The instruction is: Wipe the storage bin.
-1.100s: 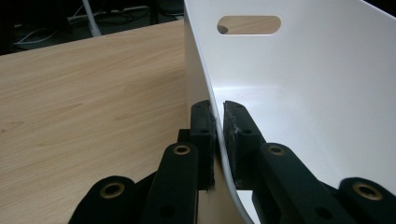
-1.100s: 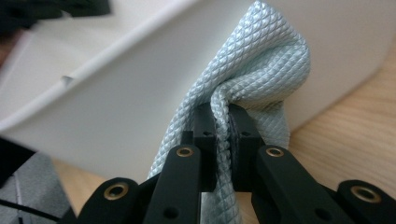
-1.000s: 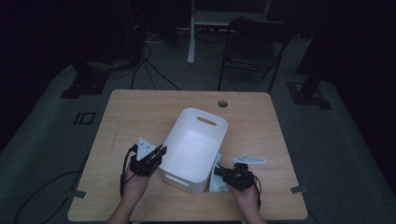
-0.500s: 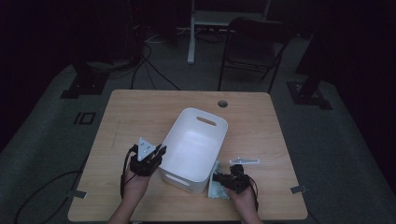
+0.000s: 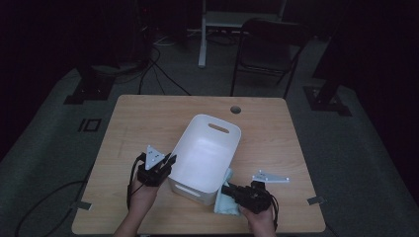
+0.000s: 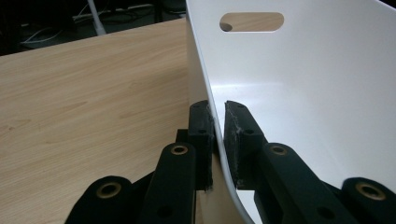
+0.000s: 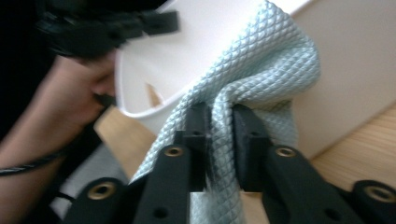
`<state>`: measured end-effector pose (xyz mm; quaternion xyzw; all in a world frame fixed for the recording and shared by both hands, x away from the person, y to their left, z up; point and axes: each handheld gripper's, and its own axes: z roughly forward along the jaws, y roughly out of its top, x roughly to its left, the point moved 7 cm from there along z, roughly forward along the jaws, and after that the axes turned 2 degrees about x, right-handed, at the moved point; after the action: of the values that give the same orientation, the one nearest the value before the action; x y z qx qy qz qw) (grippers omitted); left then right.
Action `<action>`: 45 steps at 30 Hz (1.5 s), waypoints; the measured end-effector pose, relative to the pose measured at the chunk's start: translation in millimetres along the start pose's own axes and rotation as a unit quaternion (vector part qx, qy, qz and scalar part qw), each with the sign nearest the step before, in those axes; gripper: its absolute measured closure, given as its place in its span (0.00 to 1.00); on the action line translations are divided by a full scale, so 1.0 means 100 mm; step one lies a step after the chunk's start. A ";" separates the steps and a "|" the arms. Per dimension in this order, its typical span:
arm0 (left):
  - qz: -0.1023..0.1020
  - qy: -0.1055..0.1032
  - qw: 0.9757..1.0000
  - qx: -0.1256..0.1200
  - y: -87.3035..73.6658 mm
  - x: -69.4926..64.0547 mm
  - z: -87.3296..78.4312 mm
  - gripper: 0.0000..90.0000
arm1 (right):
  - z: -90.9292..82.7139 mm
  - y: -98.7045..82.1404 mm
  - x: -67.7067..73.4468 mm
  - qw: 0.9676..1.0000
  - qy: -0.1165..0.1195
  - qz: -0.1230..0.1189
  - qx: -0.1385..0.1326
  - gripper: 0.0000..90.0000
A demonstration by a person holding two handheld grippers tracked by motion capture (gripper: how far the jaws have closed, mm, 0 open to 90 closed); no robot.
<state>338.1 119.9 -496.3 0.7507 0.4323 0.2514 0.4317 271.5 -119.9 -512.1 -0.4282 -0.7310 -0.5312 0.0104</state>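
A white plastic bin (image 5: 207, 148) stands in the middle of the wooden table. My left gripper (image 5: 168, 160) is shut on the bin's near left rim, one pad inside and one outside the thin wall (image 6: 303, 70), as the left gripper view (image 6: 217, 112) shows. My right gripper (image 5: 225, 188) lies at the bin's near right corner, shut on a pale blue-green quilted cloth (image 5: 225, 202). In the right gripper view (image 7: 219, 112) the cloth (image 7: 261, 60) bunches up between the pads and drapes against the bin's outer wall. Those jaws have just been opening slightly, with the cloth still pinched.
The table (image 5: 148, 123) has a round cable hole (image 5: 235, 109) near its far edge. A dark folding chair (image 5: 269, 44) stands on the floor behind the table. Cables trail from both grippers toward the near edge.
My right gripper has shifted a little and risen with the cloth beside the bin's near right corner. The left gripper and the bin have stayed put.
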 end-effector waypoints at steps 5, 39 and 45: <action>-0.004 -0.005 1.000 -0.001 0.00 0.00 0.00 0.90 | 0.08 -0.07 -0.10 1.000 -0.017 0.004 0.018 0.91; -0.005 0.001 1.000 0.000 0.00 -0.01 0.00 0.89 | 0.25 -0.03 -0.59 0.997 -0.028 0.069 0.035 0.93; -0.008 -0.008 1.000 -0.002 0.00 0.00 0.01 0.86 | 0.08 0.16 -0.42 0.999 -0.004 0.051 -0.005 0.93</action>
<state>338.8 119.0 -496.7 0.7482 0.4342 0.2433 0.4387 311.4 -138.6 -523.2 -0.4671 -0.7057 -0.5317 0.0327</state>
